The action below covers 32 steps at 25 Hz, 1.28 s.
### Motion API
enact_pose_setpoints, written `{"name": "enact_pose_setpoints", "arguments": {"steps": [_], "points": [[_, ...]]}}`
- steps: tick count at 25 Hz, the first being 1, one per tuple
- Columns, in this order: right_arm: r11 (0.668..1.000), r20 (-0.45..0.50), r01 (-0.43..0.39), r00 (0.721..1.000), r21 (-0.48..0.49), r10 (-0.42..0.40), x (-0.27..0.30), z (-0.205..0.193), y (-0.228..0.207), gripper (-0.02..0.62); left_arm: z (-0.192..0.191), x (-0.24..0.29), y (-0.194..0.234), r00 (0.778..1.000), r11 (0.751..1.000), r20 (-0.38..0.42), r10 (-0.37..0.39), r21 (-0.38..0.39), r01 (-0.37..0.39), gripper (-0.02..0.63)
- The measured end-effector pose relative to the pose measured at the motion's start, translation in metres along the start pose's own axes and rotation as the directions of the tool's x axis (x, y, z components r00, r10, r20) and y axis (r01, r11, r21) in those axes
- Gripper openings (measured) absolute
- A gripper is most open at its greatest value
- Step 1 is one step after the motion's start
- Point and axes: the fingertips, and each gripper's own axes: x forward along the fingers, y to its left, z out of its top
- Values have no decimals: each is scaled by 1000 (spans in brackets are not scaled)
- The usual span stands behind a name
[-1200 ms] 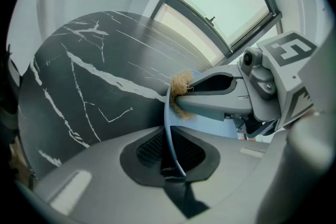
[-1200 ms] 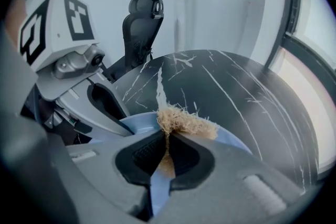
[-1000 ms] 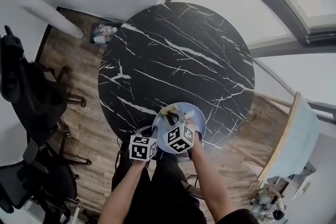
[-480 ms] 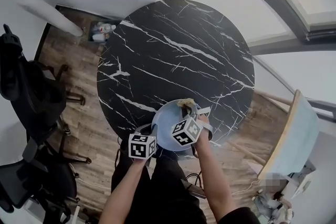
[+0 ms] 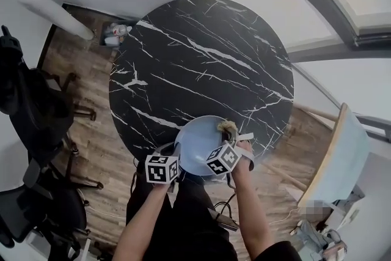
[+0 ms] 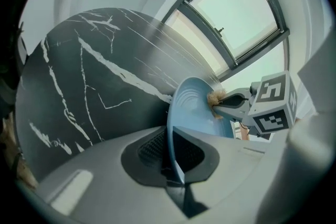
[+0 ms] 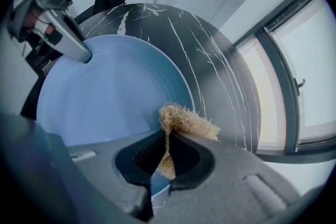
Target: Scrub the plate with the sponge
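A light blue plate (image 5: 197,145) is held tilted over the near edge of the table. My left gripper (image 5: 173,154) grips its near left rim (image 6: 171,134); the jaws are closing, with the rim pressed between the pads. My right gripper (image 5: 228,135) is shut on a tan fibrous sponge (image 5: 227,126). The sponge (image 7: 185,120) rests against the plate's far right rim (image 7: 181,81). In the left gripper view the sponge (image 6: 215,97) touches the plate's inner face (image 6: 195,107). In the right gripper view the left gripper's tip (image 7: 83,54) bites the opposite rim.
The round black marble table (image 5: 201,58) lies beyond the plate. Black office chairs (image 5: 30,113) stand on the wooden floor at left. A box with bottles (image 5: 116,35) sits at the table's far left. A pale chair (image 5: 339,156) stands at right. Large windows run behind the table.
My right gripper has carried the sponge along the plate's far rim from the left part to the right. The left gripper has kept its hold on the rim.
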Motion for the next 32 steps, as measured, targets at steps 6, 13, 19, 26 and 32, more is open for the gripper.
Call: {"name": "enact_pose_setpoints", "arguments": {"steps": [6,13,19,26,32], "points": [[999,-77,-21,997,-44,17,-5,-30,14,25,1,0,0,1000,998,19,13,-56,-12,12],[989,-137,-131,983,-70,120,-17,-59,51,25,-1,1,2,999,993,28,21,-115,-18,14],[949,-159,-302,945,-86,286,-33,-72,102,25,-4,2,0,999,993,23,25,-117,-22,18],[871,-171,-467,880,-151,443,-51,-65,158,25,-7,3,-2,1000,993,14,26,-113,-24,23],[783,-146,-571,820,-247,553,-63,-49,194,25,-8,3,-3,1000,992,14,16,-122,-14,25]]}}
